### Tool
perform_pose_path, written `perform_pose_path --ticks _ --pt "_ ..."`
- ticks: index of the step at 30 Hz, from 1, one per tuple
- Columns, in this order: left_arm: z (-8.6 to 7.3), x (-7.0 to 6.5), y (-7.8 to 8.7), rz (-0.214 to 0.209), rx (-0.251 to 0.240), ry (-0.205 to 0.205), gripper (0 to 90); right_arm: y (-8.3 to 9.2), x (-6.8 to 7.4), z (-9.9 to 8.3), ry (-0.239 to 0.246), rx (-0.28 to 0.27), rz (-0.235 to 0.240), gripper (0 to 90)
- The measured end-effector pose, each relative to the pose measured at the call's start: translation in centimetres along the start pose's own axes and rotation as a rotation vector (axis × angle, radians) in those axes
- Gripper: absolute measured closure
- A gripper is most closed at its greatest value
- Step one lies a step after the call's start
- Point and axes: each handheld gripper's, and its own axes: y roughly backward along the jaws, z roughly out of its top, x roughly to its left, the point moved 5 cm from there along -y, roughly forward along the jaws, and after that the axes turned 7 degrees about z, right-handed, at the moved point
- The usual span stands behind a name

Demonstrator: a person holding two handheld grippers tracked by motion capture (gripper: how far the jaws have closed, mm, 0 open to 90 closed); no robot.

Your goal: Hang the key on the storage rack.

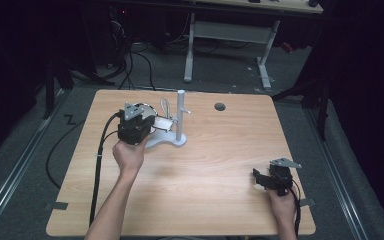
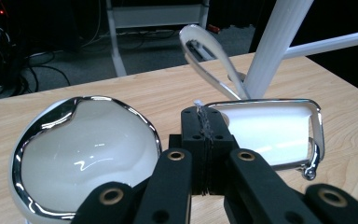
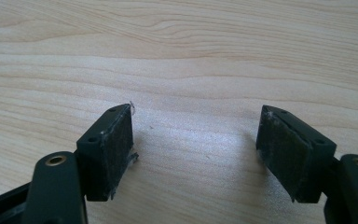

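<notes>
no legible text, labels or nos. anywhere

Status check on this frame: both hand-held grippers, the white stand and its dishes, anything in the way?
Left hand-held gripper shut, empty, between round dish and rectangular dish. Right hand-held gripper open over bare table. White stand upright. Nothing obstructing.

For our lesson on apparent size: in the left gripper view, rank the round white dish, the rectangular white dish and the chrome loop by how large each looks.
1. Round white dish: largest, though it sits nearest the camera.
2. Rectangular white dish.
3. Chrome loop: smallest, but it is farther back.
</notes>
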Motion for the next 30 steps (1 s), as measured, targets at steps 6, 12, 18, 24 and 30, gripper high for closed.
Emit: perform_pose_path --ticks 6,12,18,24,30 --pt "-0.8 0.3 0.0 0.000 0.007 0.021 89.3 0.0 0.0 0.0 0.000 0.000 0.000 27.4" --pt "-1.5 0.8 -0.2 0.005 0.020 0.032 89.3 0.0 0.0 0.0 0.001 -0.001 -0.001 27.4" --pt "-1.9 1.0 -0.6 0.003 0.025 0.059 89.3 0.0 0.0 0.0 0.001 -0.001 -0.001 27.4" --pt "-2.4 1.1 -1.5 0.010 0.039 0.073 89.1 0.0 0.0 0.0 0.001 -0.001 -0.001 27.4" --pt "-2.7 1.2 -2.1 0.017 0.065 0.075 88.6 0.0 0.0 0.0 0.001 -0.001 -0.001 27.4"
